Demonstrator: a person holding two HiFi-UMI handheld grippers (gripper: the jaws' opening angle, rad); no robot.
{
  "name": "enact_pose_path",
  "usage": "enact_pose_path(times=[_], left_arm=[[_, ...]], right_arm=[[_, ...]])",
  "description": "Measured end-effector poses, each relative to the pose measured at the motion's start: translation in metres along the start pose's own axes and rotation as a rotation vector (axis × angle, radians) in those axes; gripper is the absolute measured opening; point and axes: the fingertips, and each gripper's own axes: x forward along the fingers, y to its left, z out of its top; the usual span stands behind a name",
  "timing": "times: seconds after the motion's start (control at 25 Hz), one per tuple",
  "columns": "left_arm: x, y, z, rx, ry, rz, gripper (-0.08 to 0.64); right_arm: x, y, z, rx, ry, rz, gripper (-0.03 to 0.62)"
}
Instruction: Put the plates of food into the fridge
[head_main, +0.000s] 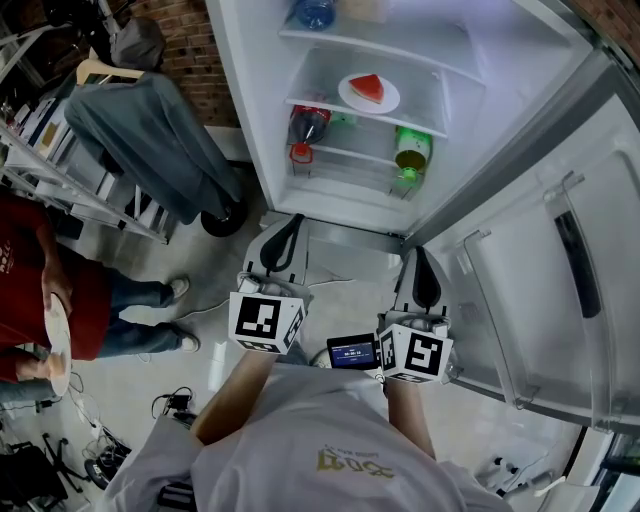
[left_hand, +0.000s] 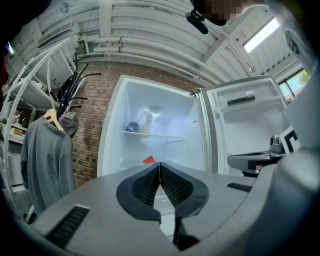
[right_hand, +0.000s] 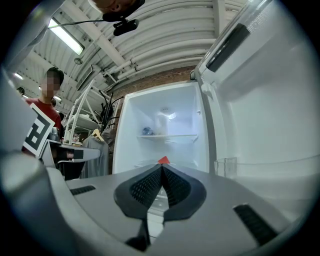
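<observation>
So the plate (head_main: 368, 93) with the red wedge of watermelon is already inside the fridge (head_main: 250, 130), about mid-shelf and clear of both shelf ends. One shelf down, a red-capped bottle (head_main: 307, 130) lies at the left end and a green bottle (head_main: 411, 150) at the right end.

Both tools are empty. The left gripper (head_main: 293, 222) has its jaws clenched together with nothing between them, and the right gripper (head_main: 419, 256) is the same: pads meeting, no plate. Both are held level in front of the open fridge, well short of the shelves.

My read is that this is the gap after a placement, not a carry. Next move is either fetching another plate or dealing with the door (head_main: 560, 260), which stands wide open at the right. No other plate of food shows near the grippers. The person in red (head_main: 40, 290) at the left edge holds something pale and round, maybe a plate, can't tell. For a pickup, the jaws need to come apart first.
</observation>
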Motion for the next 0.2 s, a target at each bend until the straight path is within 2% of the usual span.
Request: enact_pose_path(times=[0.2], left_arm=[[-0.0041, 0.0045, 0.0003, 0.004, 0.0, 0.004, 0.006]], right_arm=[[0.0001, 0.0048, 0.0, -0.003, 0.001, -0.005, 0.006]])
